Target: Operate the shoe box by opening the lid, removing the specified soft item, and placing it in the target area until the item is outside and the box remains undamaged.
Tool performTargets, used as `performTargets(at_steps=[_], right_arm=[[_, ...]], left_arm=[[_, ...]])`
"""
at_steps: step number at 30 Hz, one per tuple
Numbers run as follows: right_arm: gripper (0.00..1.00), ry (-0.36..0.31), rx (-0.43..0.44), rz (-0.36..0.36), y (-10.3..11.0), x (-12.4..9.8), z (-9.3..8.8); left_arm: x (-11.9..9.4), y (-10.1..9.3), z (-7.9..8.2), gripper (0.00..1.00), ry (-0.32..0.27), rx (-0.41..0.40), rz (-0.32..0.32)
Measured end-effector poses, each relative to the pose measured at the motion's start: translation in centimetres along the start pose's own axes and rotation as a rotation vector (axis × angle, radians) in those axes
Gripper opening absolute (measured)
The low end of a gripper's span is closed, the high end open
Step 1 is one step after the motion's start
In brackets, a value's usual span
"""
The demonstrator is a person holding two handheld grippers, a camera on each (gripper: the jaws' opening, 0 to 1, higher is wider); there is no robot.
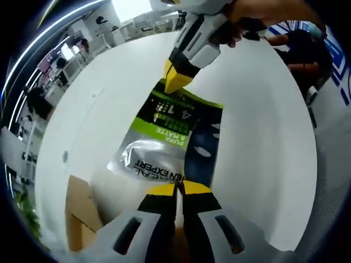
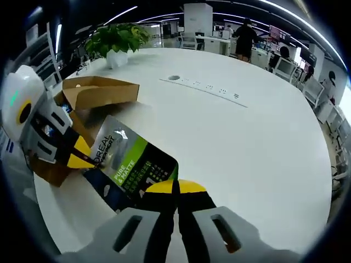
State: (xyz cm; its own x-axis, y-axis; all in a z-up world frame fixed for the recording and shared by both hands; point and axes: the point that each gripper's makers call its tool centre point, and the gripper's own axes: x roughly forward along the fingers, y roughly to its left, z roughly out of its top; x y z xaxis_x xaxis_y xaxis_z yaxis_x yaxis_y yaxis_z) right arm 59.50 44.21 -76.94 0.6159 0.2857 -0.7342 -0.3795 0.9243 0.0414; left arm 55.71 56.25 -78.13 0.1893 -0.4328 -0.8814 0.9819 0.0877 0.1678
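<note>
A soft foil pouch [image 1: 164, 137] with silver, green and dark blue print hangs above the white table, stretched between both grippers. My left gripper [image 1: 176, 189] is shut on its near edge. My right gripper [image 1: 176, 82] comes in from the top, shut on the far edge. In the right gripper view the pouch [image 2: 131, 164] runs from my right gripper [image 2: 175, 186], shut on its corner, to my left gripper [image 2: 82, 156], which pinches the other end. The open cardboard shoe box [image 2: 93, 93] stands just behind the pouch, and in the left gripper view the box [image 1: 82, 213] is at the lower left.
The white table [image 2: 247, 137] spreads wide to the right, with a socket strip [image 2: 208, 86] set into it. A potted plant [image 2: 115, 38] stands at the far edge behind the box. A person's hand [image 1: 258, 22] holds the right gripper. Desks and people are in the background.
</note>
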Motion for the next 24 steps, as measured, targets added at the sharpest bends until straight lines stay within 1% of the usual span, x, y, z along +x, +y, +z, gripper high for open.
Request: performTargets(at_steps=[7, 9, 13, 16, 21, 24], right_arm=[[0.0, -0.002, -0.012, 0.007, -0.1, 1.0, -0.3], [0.0, 0.0, -0.015, 0.005, -0.2, 1.4, -0.4], [0.0, 0.009, -0.009, 0.003, -0.5, 1.9, -0.8], [0.0, 0.012, 0.0, 0.004, -0.5, 2.2, -0.9], [0.0, 0.014, 0.002, -0.001, -0.5, 2.6, -1.0], [0.0, 0.014, 0.019, -0.008, -0.7, 2.8, -1.1]], left_arm=[[0.8, 0.1, -0.4, 0.0, 0.03, 0.025, 0.0], [1.0, 0.1, -0.8, 0.0, 0.05, 0.042, 0.004], [0.9, 0.3, -0.7, 0.01, 0.047, 0.056, 0.01], [0.9, 0.4, -0.7, 0.01, 0.048, 0.045, 0.012], [0.7, 0.3, -0.7, 0.02, 0.055, 0.05, 0.016], [0.6, 0.4, -0.7, 0.03, 0.057, 0.042, 0.018]])
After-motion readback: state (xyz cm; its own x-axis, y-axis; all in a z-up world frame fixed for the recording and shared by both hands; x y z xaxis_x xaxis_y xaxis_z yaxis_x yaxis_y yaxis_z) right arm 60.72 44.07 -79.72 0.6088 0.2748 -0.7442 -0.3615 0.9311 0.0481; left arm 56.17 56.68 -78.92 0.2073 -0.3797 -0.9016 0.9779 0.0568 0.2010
